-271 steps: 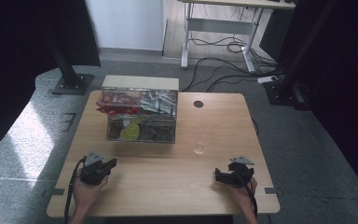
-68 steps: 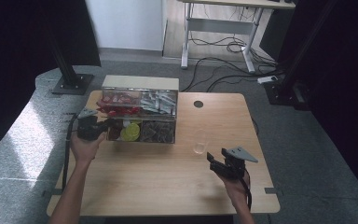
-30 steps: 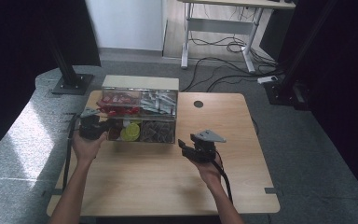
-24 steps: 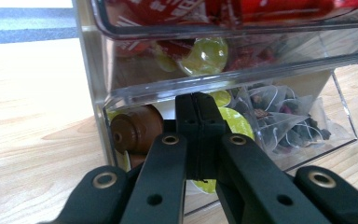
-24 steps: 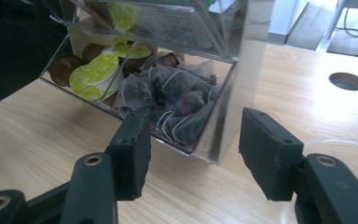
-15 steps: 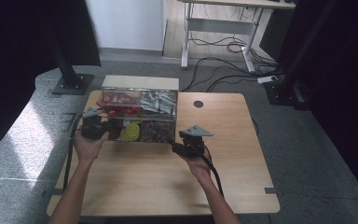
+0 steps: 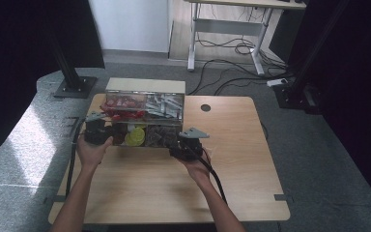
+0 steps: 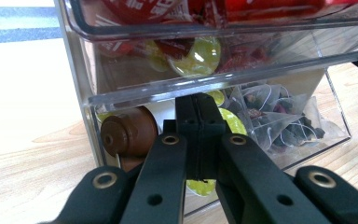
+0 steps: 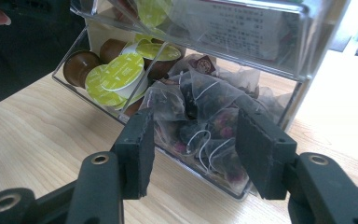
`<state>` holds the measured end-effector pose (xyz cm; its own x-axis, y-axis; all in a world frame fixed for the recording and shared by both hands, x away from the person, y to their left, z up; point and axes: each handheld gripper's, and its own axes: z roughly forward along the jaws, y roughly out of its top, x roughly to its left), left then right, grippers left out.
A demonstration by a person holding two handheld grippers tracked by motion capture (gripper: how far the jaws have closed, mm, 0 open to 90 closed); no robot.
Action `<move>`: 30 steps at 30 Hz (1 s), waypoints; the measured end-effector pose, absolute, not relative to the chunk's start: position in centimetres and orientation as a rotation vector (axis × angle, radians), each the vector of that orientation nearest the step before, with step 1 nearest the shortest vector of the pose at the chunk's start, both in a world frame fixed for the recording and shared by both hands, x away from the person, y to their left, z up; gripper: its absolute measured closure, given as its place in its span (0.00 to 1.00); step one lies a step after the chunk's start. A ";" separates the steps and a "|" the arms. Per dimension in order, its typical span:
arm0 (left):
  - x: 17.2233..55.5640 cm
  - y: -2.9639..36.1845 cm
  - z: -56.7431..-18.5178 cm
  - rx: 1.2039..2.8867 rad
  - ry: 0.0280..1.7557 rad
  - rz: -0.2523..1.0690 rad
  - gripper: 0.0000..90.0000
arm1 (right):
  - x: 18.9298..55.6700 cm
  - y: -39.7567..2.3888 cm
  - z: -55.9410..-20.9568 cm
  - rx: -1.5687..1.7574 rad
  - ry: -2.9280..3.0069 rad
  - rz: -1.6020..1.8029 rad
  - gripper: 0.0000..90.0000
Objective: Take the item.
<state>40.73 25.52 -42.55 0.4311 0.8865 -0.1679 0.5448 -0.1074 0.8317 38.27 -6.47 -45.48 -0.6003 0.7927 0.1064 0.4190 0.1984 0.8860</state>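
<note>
Reaching for the tea bags in the clear organizer's lower drawer

The tea bags (image 9: 200, 130) are lying in the pulled-out drawer (image 9: 93, 88) at the table's far side; I am bringing my right gripper (image 9: 193, 154), jaws spread and just closing, while my left gripper (image 8: 198, 135), pressed together, is bracing the organizer (image 7: 145, 116).

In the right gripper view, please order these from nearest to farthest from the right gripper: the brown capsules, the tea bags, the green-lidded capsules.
1. tea bags, directly ahead of the right gripper
2. green-lidded capsules, behind, to the left
3. brown capsules, far left corner

Clear organiser (image 7: 145, 126), lime-lidded brown capsules (image 9: 116, 72) (some bare brown), red packets (image 7: 121, 102), black tongs (image 9: 193, 149)
</note>
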 end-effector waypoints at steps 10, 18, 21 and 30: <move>40.7 25.6 -42.5 1.782 1.235 0.475 1.00 | 39.0 -5.5 -46.1 1.136 2.117 1.368 0.54; 40.7 25.6 -42.5 1.783 1.235 0.474 1.00 | 39.6 -5.1 -46.8 1.139 2.126 1.376 0.57; 40.7 25.6 -42.5 1.784 1.235 0.476 1.00 | 39.8 -5.0 -47.0 1.144 2.128 1.373 0.58; 40.7 25.6 -42.4 1.784 1.235 0.472 1.00 | 40.4 -4.2 -47.5 1.134 2.134 1.372 0.59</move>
<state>40.72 25.62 -42.45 0.4307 0.8866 -0.1686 0.5479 -0.1084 0.8295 40.38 -4.18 -47.49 -0.6131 0.7812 0.1176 0.4312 0.2062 0.8784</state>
